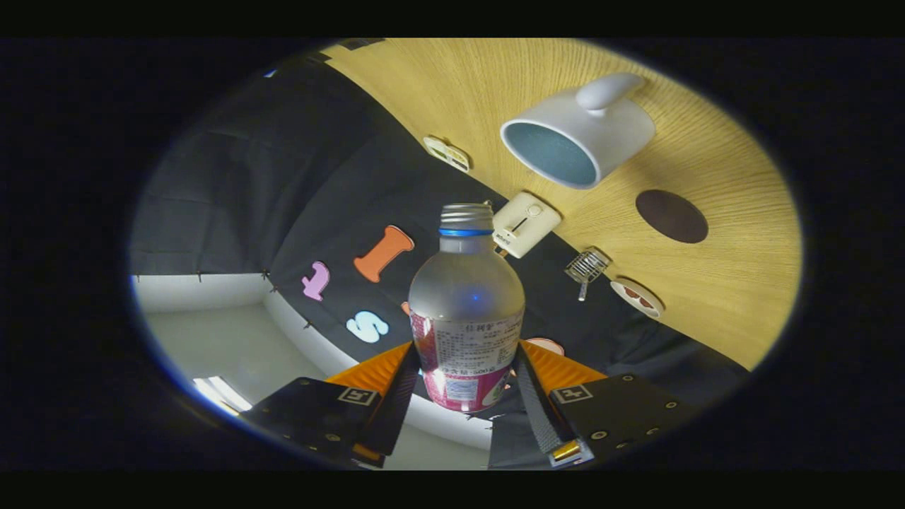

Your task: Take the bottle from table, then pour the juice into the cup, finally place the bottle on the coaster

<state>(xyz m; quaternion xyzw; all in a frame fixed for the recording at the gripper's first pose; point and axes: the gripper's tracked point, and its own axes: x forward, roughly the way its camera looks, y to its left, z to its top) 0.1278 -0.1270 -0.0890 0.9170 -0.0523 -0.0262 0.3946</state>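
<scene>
My gripper [466, 367] is shut on a clear plastic bottle [466, 304], both fingers pressing its pink-labelled lower body. The bottle has a silver cap with a blue ring, and the cap points ahead of the fingers. The whole view is rolled hard, so the wooden table [714, 283] stands tilted beyond the bottle. A white cup [576, 134] with a blue inside and a handle stands on that table, its mouth facing me, beyond the cap and to its right. A round dark brown coaster [672, 215] lies on the table past the cup.
Along the table's edge by the booth wall lie a small white toaster [524, 223], a little wire basket [587, 266], a small round plate [636, 297] and a flat pale item [447, 153]. A white room wall [212, 332] shows beyond the black cloth.
</scene>
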